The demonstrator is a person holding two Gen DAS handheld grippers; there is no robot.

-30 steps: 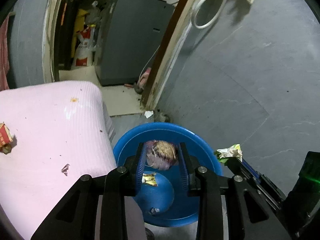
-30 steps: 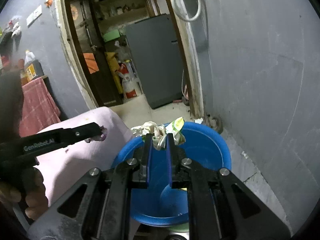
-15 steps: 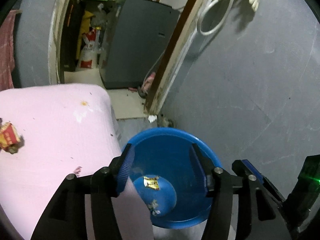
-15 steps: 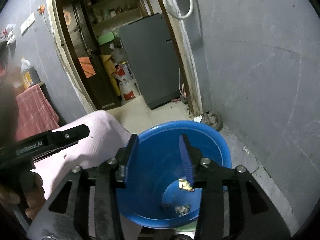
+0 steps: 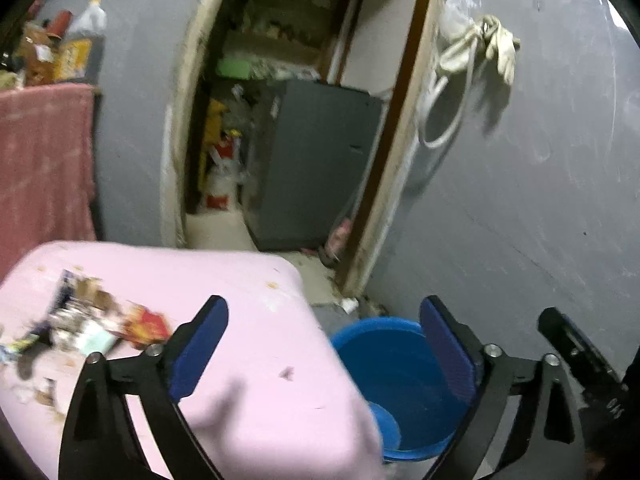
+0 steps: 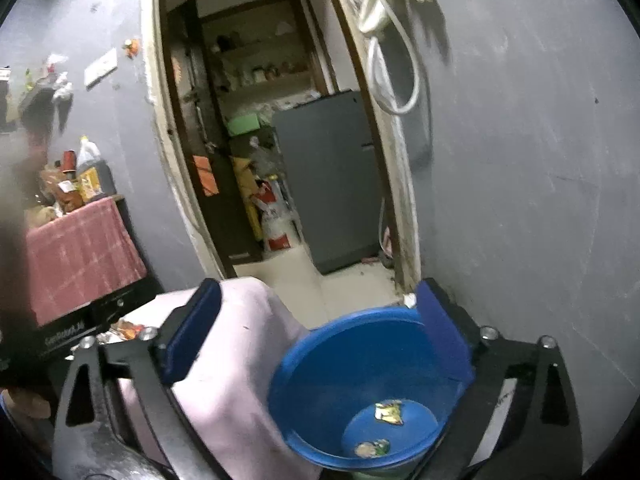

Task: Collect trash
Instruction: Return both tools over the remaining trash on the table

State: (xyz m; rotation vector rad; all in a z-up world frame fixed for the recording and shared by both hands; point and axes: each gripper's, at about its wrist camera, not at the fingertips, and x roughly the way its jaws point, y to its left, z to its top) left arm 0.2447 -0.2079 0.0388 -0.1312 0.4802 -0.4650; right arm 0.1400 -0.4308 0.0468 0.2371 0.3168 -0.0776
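Both grippers had released their loads since the earlier frames: the crumpled wad formerly clamped by the left gripper [image 5: 324,344] and the paper scrap formerly clamped by the right gripper [image 6: 318,332] were gone from between the fingers. Both views had also tilted upward, showing more of the doorway [image 6: 272,140] and grey refrigerator [image 6: 332,184].

Left gripper: jaws opening, spread wide, nothing between them. Right gripper: jaws opening, spread wide, nothing between them.

The blue bucket [image 6: 320,376] stood upright on the floor, mouth facing up, just beside the right edge of the pink-covered table [image 5: 248,360]. Two small wrapper pieces [image 6: 388,412] lay flat on the bucket bottom, well apart from the fingers; their long axes could not be read.

In the left wrist view, a blurred pile of wrappers [image 5: 100,320] remained on the far left of the pink cover, its spread running roughly left to right. The outermost piece was red and orange.

A pink cloth [image 6: 80,256] hung at left, and white gloves [image 5: 492,44] hung on the grey wall.
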